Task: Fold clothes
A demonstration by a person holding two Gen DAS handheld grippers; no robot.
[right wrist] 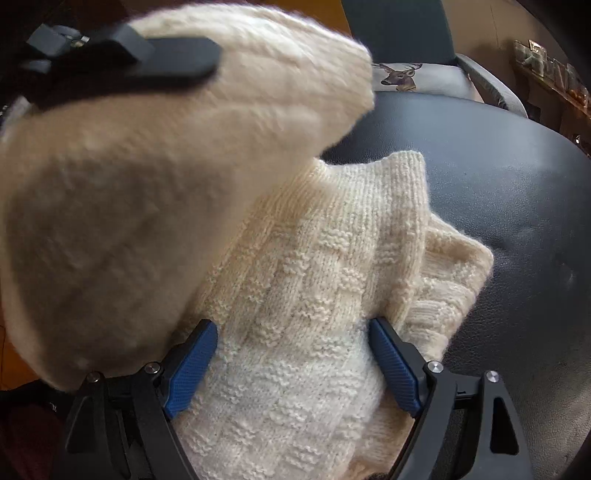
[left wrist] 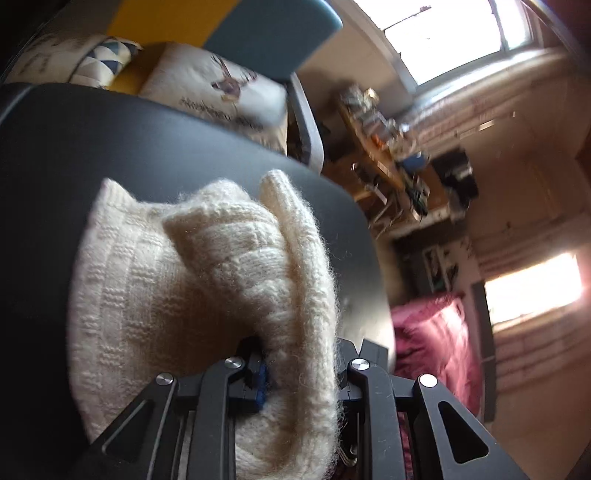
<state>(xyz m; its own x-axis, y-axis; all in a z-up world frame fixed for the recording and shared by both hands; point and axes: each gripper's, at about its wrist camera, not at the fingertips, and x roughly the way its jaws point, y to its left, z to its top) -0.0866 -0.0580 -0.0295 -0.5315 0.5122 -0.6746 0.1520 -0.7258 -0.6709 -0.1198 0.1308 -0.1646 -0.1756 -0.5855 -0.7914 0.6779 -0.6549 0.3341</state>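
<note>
Item: one cream knit sweater [right wrist: 303, 280], lying partly folded on the black padded worktop [right wrist: 498, 192]. Your left tongs [left wrist: 301, 373] are closed on a thick fold of the sweater [left wrist: 207, 266]; the wool bulges up between the fingers and hides the pads except a sliver of blue on the left one. In the right wrist view that same lifted fold hangs blurred over the upper left, with a black finger [right wrist: 166, 62] of your left tongs clamped across it. Your right tongs [right wrist: 295, 362] stand wide, blue pads apart on either side of the flat basket-weave panel; the knit lies between them, and neither pad presses it. A ribbed edge [right wrist: 402, 192] points away from your right tongs, with a second layer showing just beside it to the right. Beyond the worktop: a deer-print cushion [left wrist: 229, 92], a blue chair back [left wrist: 273, 33], a pink cloth [left wrist: 439, 339] on the floor.
</note>
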